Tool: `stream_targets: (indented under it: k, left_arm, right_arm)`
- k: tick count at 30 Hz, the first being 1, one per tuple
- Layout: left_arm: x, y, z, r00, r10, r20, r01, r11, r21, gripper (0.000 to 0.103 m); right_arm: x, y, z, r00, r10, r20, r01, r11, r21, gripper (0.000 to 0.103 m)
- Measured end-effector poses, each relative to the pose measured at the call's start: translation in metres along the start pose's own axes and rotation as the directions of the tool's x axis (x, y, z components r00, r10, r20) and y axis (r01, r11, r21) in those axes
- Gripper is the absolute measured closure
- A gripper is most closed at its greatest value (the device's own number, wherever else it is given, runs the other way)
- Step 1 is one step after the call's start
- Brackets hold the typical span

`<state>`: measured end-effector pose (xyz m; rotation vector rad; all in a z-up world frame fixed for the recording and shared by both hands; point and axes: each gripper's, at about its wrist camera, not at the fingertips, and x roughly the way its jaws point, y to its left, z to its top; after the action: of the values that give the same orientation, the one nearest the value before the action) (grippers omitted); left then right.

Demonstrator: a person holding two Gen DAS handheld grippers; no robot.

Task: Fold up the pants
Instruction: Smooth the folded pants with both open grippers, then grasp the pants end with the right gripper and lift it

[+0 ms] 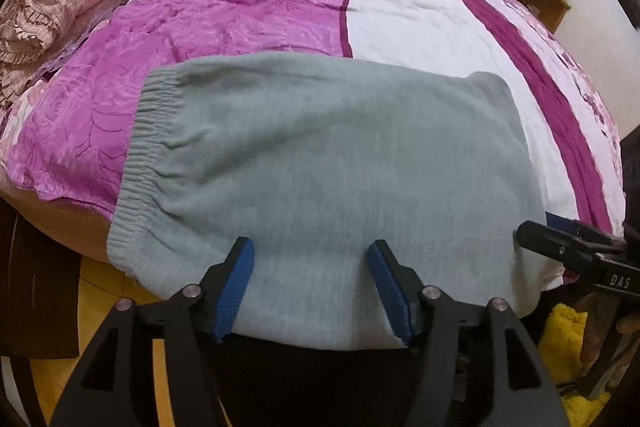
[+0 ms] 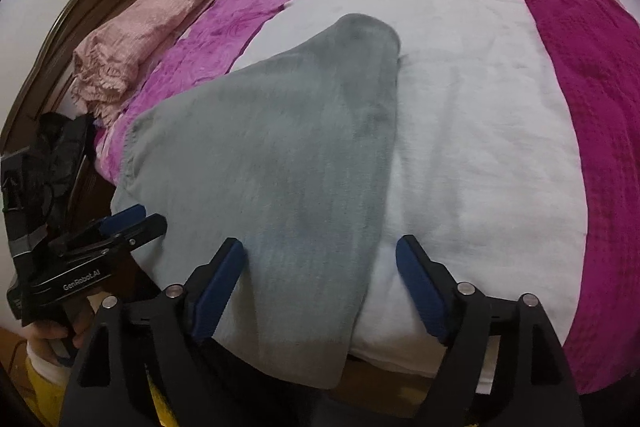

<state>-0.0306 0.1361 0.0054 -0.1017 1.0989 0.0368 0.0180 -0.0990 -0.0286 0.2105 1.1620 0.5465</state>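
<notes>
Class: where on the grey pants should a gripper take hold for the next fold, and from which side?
Probably the ribbed waistband of the grey pants, approached from the bed's near edge: it is a thick, firm edge at the left, near the open left gripper.

The grey pants [image 1: 320,163] look like soft matt fleece with a ribbed knit waistband [image 1: 138,147] at 9 o'clock, lying on a shiny, crinkly purple bedspread [image 1: 240,7], while the left gripper [image 1: 311,287] is matt black plastic with blue rubbery pads [image 1: 236,287].
</notes>
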Motion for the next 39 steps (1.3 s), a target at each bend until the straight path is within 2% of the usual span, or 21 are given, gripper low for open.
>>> stream_targets:
  k: [2,3,4,5,11,14,19,21,23,26,31,39]
  left_arm:
    - [0.002,0.0,0.0,1.0,0.001,0.0,-0.001,1.0,-0.003,0.037]
    - [0.003,0.0,0.0,1.0,0.002,-0.001,-0.002,1.0,-0.004,0.037]
    - [0.003,0.0,0.001,1.0,0.003,-0.001,-0.003,1.0,-0.004,0.036]
    - [0.004,0.0,0.001,1.0,0.004,-0.001,-0.004,1.0,-0.004,0.035]
    - [0.004,-0.003,0.001,1.0,0.009,0.005,-0.009,1.0,0.01,0.032]
    - [0.005,-0.003,0.0,1.0,0.007,0.007,-0.007,1.0,0.01,0.031]
    - [0.005,-0.006,0.0,1.0,0.015,0.013,-0.015,1.0,0.014,0.031]
    - [0.005,-0.005,-0.001,1.0,0.014,0.012,-0.015,1.0,0.014,0.031]
    - [0.005,-0.006,-0.001,1.0,0.012,0.011,-0.012,1.0,0.012,0.031]
    - [0.003,-0.005,0.0,1.0,0.007,0.007,-0.007,1.0,0.002,0.032]
    - [-0.008,-0.009,0.003,0.996,-0.086,0.016,0.086,0.996,-0.009,0.032]
    - [0.0,-0.021,0.005,0.998,-0.059,-0.011,0.059,0.998,0.034,0.032]
  right_arm:
    - [0.001,0.004,0.004,1.0,-0.008,-0.017,0.008,1.0,-0.018,0.032]
    - [0.0,0.006,0.006,1.0,-0.011,-0.02,0.01,1.0,-0.023,0.037]
    - [-0.003,0.009,0.008,1.0,0.006,-0.007,-0.006,0.999,-0.032,0.051]
    - [-0.004,0.01,0.009,1.0,0.017,-0.002,-0.017,0.999,-0.033,0.054]
    - [0.002,-0.008,0.006,0.996,0.086,0.002,-0.086,0.996,0.033,0.058]
    - [0.001,-0.012,0.006,0.996,0.088,0.007,-0.088,0.995,0.04,0.063]
    - [0.004,-0.005,0.006,0.998,0.061,0.019,-0.061,0.998,0.005,0.065]
    - [0.003,-0.005,0.006,0.998,0.061,0.028,-0.061,0.998,0.0,0.073]
    - [-0.001,-0.008,0.007,0.996,0.082,0.035,-0.082,0.996,0.025,0.085]
    - [-0.008,-0.009,0.009,0.993,0.106,0.045,-0.108,0.993,0.046,0.093]
    - [-0.026,-0.001,0.014,0.987,0.141,0.079,-0.144,0.989,0.033,0.096]
    - [-0.058,0.034,0.026,0.964,0.227,0.136,-0.22,0.973,-0.07,0.098]
